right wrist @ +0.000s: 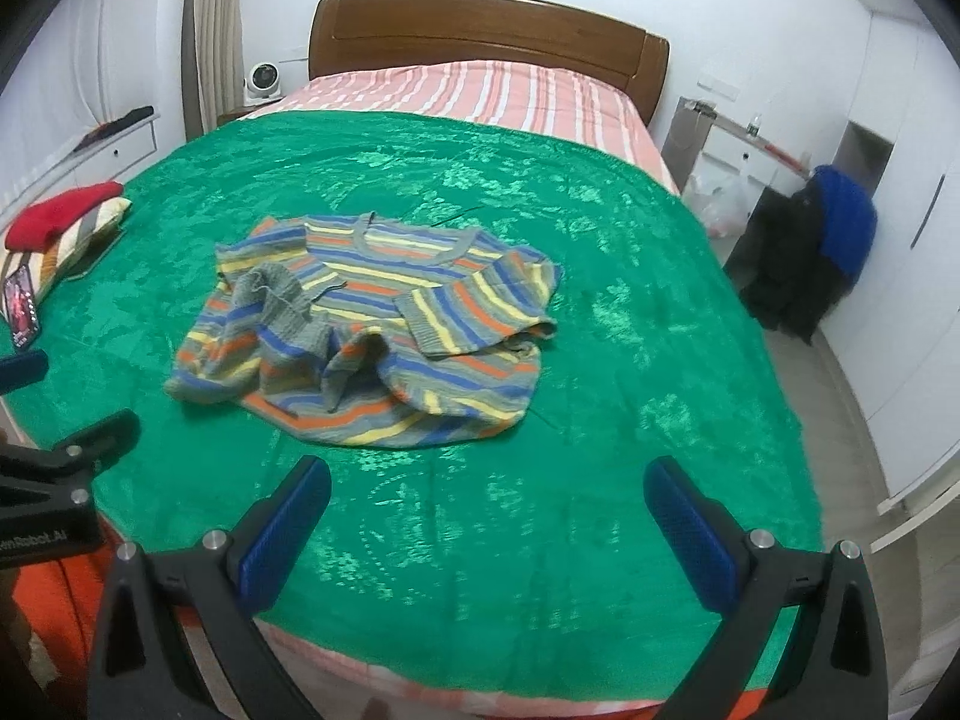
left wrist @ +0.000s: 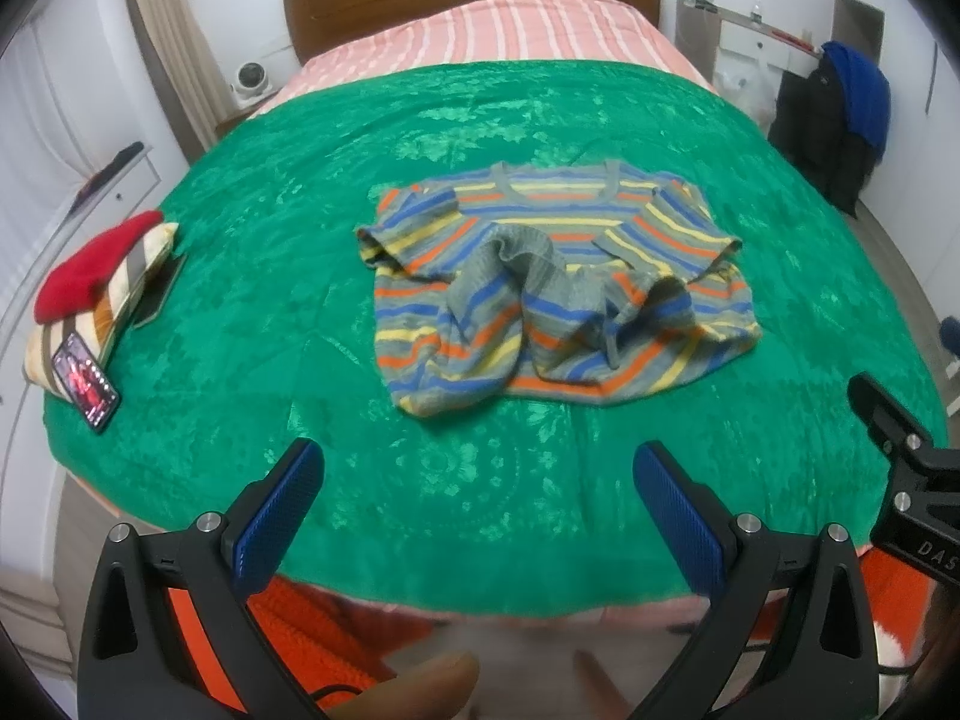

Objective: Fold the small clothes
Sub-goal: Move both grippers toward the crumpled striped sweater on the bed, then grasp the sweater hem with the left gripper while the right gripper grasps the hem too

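A small striped sweater in grey, blue, orange and yellow lies rumpled on the green blanket, neck toward the headboard, sleeves and hem bunched over its front. It also shows in the right wrist view. My left gripper is open and empty, held above the blanket's near edge, short of the sweater. My right gripper is open and empty, also near the foot of the bed, with the sweater ahead and to its left.
A folded red garment lies on a striped pillow at the bed's left edge, with a lit phone beside it. A pink striped cover and wooden headboard are at the far end. Dark and blue clothes hang at the right.
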Motion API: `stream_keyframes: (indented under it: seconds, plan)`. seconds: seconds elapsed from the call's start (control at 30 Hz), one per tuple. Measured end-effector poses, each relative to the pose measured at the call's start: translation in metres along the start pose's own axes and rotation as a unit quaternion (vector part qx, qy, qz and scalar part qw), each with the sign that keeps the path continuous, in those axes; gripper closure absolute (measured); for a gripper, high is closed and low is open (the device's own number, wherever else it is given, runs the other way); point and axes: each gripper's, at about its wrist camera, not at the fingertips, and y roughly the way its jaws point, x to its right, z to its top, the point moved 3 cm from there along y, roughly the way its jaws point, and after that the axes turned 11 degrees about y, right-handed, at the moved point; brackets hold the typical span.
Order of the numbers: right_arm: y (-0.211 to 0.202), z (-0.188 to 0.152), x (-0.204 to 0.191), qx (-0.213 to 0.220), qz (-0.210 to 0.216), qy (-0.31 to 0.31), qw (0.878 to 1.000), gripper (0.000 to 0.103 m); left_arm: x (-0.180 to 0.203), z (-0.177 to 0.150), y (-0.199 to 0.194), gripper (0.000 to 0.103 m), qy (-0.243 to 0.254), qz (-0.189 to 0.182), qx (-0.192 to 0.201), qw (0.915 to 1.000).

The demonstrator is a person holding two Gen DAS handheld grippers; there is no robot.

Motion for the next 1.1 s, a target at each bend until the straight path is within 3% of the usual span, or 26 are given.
stream_keyframes:
  seconds: [0.23, 0.57, 0.8, 1.0, 1.1]
  plan:
    - [-0.007, 0.004, 0.001, 0.021, -0.019, -0.011, 1.000, 0.000, -0.001, 0.001, 0.001, 0.000, -0.002, -0.001, -0.001, 1.0000]
    - [-0.003, 0.001, 0.001, 0.013, -0.014, -0.011, 1.000, 0.000, -0.009, -0.002, 0.008, 0.000, -0.018, -0.014, -0.006, 0.9997]
    - [-0.006, 0.004, 0.011, 0.008, 0.054, 0.031, 0.998, 0.000, -0.038, -0.003, 0.014, 0.000, -0.048, -0.006, -0.005, 0.9988]
    - [-0.001, 0.003, 0.008, 0.002, 0.083, 0.037, 0.996, 0.000, -0.056, -0.003, 0.034, 0.000, -0.057, -0.078, -0.010, 0.9952]
    - [0.019, 0.004, -0.001, 0.000, 0.134, 0.012, 0.991, 0.000, -0.056, 0.009, 0.063, 0.000, -0.028, -0.136, -0.011, 0.9903]
